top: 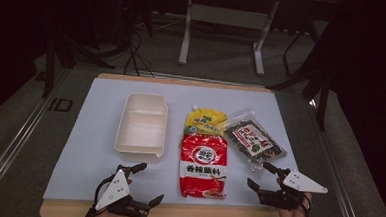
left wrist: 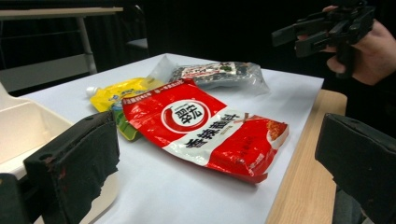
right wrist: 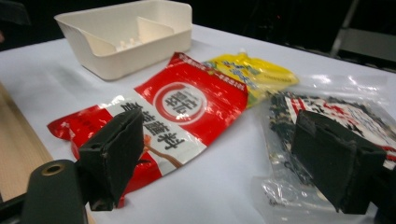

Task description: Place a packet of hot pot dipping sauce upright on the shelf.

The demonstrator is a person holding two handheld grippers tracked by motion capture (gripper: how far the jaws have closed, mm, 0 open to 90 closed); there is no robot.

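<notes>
A box [top: 141, 122] was set left of three bags; the big bag [top: 203, 165] was laid partly on the small bag [top: 205, 120], with the seaweed bag [top: 254, 138] to the right.

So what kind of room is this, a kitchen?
More likely a lab or recording studio: dark surroundings, a bare desk frame behind, cables on the floor, and food packets laid out on a white-covered table.

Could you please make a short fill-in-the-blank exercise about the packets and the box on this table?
1. The red packet partly covers the ____ pouch behind it.
2. The white box lies to the ____ of the red packet in the high view.
3. The jaws of the left gripper and the right gripper hold ____.
4. The clear bag of dark seaweed lies nearest the ____ gripper.

Missing words: yellow; left; nothing; right
</notes>
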